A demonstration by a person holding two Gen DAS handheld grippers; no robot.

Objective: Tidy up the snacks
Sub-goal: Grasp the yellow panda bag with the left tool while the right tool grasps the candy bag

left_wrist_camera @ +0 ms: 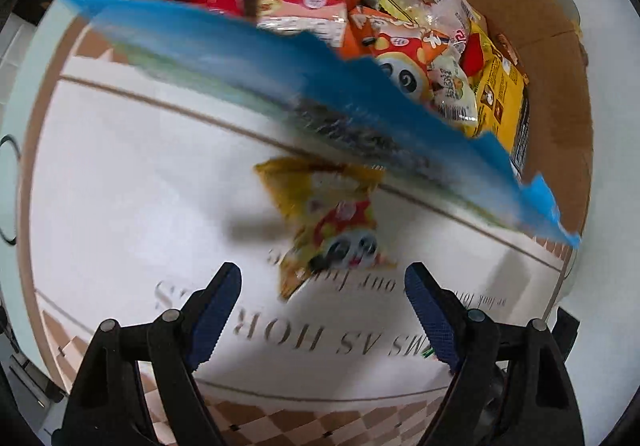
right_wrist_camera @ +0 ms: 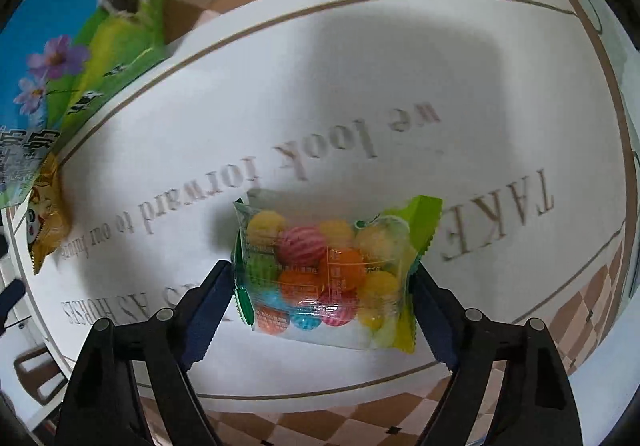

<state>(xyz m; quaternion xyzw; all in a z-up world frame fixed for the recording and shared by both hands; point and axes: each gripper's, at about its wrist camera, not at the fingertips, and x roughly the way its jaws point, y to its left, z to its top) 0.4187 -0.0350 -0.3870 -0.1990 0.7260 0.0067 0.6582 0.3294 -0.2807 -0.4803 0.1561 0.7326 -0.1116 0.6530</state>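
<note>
White cloth (right_wrist_camera: 360, 65) with printed letters covers the table. Right gripper (right_wrist_camera: 320, 286) has its fingers apart around the candy bag (right_wrist_camera: 324, 274), probably ready to clamp it. Left gripper (left_wrist_camera: 323, 290) is spread wide and empty, near the yellow snack pack (left_wrist_camera: 332, 221). Far behind, the cardboard box (left_wrist_camera: 560, 57) collects sorted snacks.

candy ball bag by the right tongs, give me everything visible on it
The candy ball bag is a small clear plastic pouch with green crimped, zigzag-cut end seals and faint printed text on the film. Inside are round candies in yellow, orange, pink-striped, blue and green. It looks sealed and full, lying flat on the white printed mat, slightly tilted in view. It sits between the open fingers of the right tongs, which flank its two green ends; whether the pads actually touch it cannot be told. No other snack touches it.
</note>
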